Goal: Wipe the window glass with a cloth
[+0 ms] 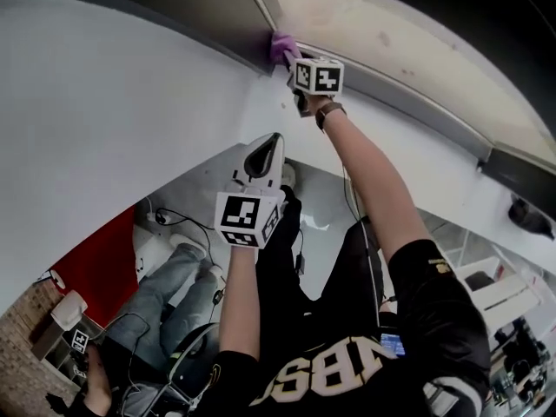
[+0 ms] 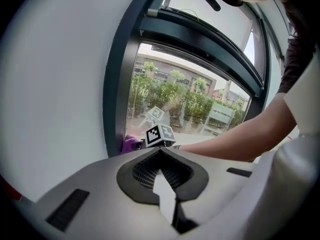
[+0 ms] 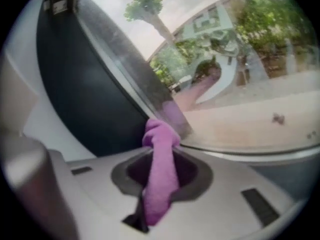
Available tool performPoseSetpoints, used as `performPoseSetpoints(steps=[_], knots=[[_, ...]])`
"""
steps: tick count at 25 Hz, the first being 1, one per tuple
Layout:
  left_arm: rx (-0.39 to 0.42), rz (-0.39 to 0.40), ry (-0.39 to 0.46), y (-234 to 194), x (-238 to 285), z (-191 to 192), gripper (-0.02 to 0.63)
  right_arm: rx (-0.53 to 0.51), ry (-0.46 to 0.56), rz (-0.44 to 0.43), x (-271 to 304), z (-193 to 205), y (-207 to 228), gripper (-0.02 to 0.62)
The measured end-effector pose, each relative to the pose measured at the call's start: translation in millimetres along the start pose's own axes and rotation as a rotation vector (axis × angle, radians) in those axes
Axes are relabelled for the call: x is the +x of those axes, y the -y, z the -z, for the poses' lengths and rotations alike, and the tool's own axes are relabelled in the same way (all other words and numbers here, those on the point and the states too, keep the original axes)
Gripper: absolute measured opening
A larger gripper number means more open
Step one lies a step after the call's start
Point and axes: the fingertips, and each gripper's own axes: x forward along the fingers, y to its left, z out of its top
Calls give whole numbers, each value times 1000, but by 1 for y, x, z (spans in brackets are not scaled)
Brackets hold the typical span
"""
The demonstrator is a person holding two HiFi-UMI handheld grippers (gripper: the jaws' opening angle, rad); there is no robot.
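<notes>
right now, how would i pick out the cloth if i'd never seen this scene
Look at the window glass, then follow it down to the corner where the dark frame meets it. Bunched against that corner is a small cloth, pinched in the right gripper. It is the only bright purple thing there, among grey, white and black.

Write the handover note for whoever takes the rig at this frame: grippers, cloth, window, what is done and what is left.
Right gripper: shut on the purple cloth, arm stretched out to the window.
Left gripper: jaws together, nothing in them, held back from the window.
Cloth: its bunched end is pressed at the corner of the window glass, beside the dark frame.
Done: cloth gripped and brought to the glass.
Left: wipe across the pane; how much is already wiped cannot be told.
</notes>
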Motion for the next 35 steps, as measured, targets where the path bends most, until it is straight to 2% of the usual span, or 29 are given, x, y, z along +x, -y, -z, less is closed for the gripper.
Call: performPoseSetpoints(steps=[2,6,9,10,13,16,20,22,24,26,29,32,35], knots=[[-12,16,-7,4,5,6,13,109,8,64,-8,2,29,78],[-102,225,-42,59,18,20,12,156,58,195,-87,19,116,78],[-107,252,-49,95,39,25,13,229,115,272,-157,24,186,78],[-115,272,-60,110,45,28,12,250,124,287,-180,26,204,78],[-152,398,-115,176,63,46,12,300,150,341,-263,40,262,80],[-140,479,-144,242,88,61,12,376,230,417,-351,46,329,81],[-151,536,-166,318,107,79,12,612,392,549,-455,63,413,80],[-159,591,-185,358,109,87,13,742,483,610,-502,72,446,80],[-160,640,-204,390,107,92,12,811,534,647,-537,79,470,80],[-147,655,-216,406,105,91,12,838,553,666,-557,81,480,80],[-122,635,-216,409,100,80,14,883,567,618,-564,75,462,80],[-105,577,-204,399,89,62,13,854,515,520,-560,68,409,80],[-82,522,-197,384,70,38,12,783,432,427,-562,62,330,81]])
